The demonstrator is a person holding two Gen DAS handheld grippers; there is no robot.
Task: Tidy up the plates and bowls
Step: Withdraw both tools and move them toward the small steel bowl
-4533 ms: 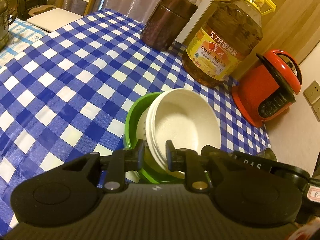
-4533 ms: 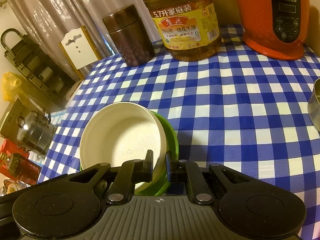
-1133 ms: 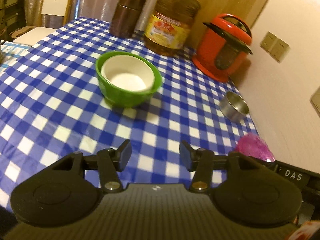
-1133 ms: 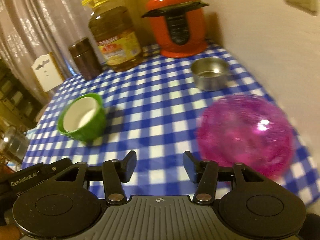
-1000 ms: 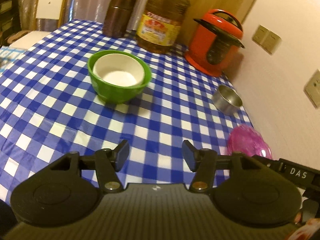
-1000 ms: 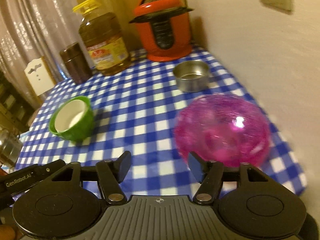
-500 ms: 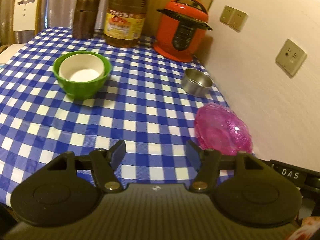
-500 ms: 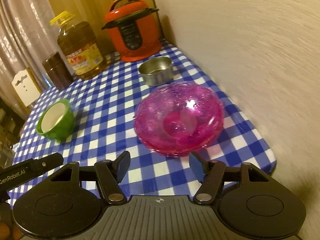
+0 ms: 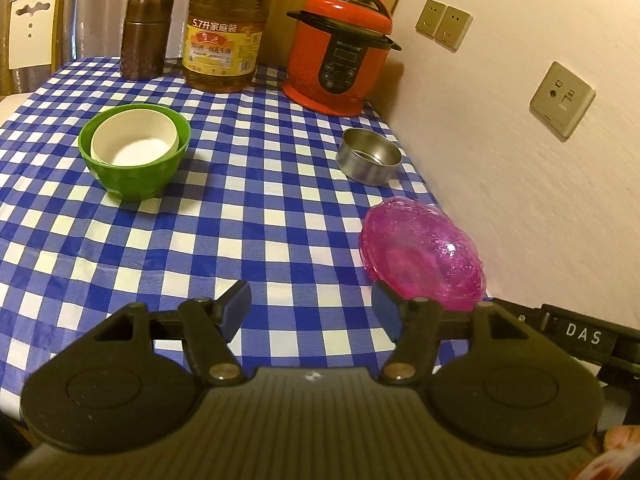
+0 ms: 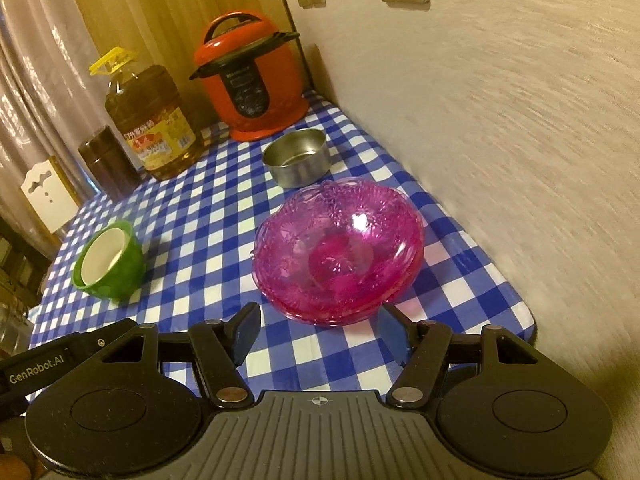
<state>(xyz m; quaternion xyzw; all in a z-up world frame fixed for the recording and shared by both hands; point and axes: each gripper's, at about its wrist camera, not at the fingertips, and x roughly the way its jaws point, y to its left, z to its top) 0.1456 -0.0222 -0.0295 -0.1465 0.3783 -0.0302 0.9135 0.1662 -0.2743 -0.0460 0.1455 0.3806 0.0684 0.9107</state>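
A white bowl [image 9: 134, 145] sits nested inside a green bowl [image 9: 136, 178] on the blue checked tablecloth; the pair also shows in the right wrist view [image 10: 110, 268]. A pink glass bowl [image 10: 338, 248] stands near the table's right edge, just beyond my right gripper [image 10: 318, 330], which is open and empty. It also shows in the left wrist view [image 9: 424, 252]. A small steel bowl [image 9: 368, 159] stands behind it [image 10: 298, 156]. My left gripper [image 9: 312, 308] is open and empty, near the table's front edge.
A red pressure cooker [image 9: 338, 52], a big oil bottle [image 9: 226, 36] and a brown canister [image 9: 146, 36] stand along the back. The wall [image 9: 520, 160] runs close along the table's right edge. A white chair [image 9: 30, 36] stands at the far left.
Both grippers let go of the nested white and green bowls, opened, and pulled back and to the right. The pink glass bowl now lies just ahead of the right gripper.
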